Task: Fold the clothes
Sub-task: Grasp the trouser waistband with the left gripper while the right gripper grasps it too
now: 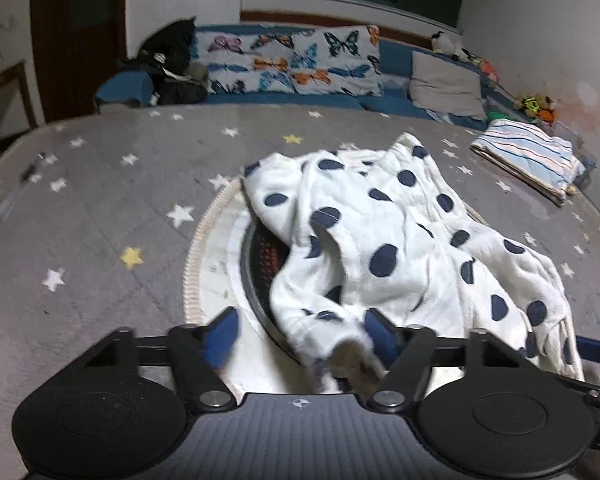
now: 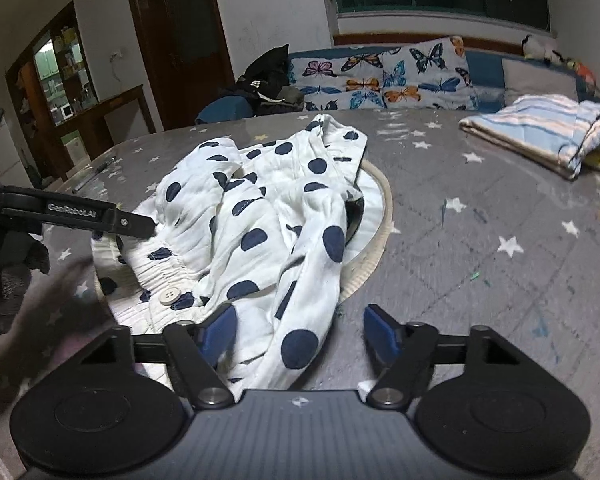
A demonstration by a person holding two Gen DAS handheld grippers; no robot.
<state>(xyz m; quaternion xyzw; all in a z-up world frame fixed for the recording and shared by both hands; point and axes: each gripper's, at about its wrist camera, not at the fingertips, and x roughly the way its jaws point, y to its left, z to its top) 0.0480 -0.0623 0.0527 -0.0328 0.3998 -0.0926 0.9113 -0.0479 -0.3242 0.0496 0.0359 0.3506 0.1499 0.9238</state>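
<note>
Your bed [image 2: 480, 240], with its grey star cover, carries everything. The spotted garment [image 2: 260, 216] lies crumpled mid-bed over a round mat [image 2: 380, 216], its long axis running from near to far. A folded striped cloth [image 2: 540, 136] sits far right, well apart. Your right gripper [image 2: 300, 332] has its fingers spread, with a near fold of cloth lying between them. Your left gripper [image 1: 300, 332] is also spread, the garment's near end against its right finger. Both are equally near; I judge you grip that near edge next.

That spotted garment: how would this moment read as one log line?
task: fold clothes | polka-dot garment: crumpled on table | left hand-held gripper: open, cloth between fingers | right hand-held gripper: open, cloth between fingers
</note>
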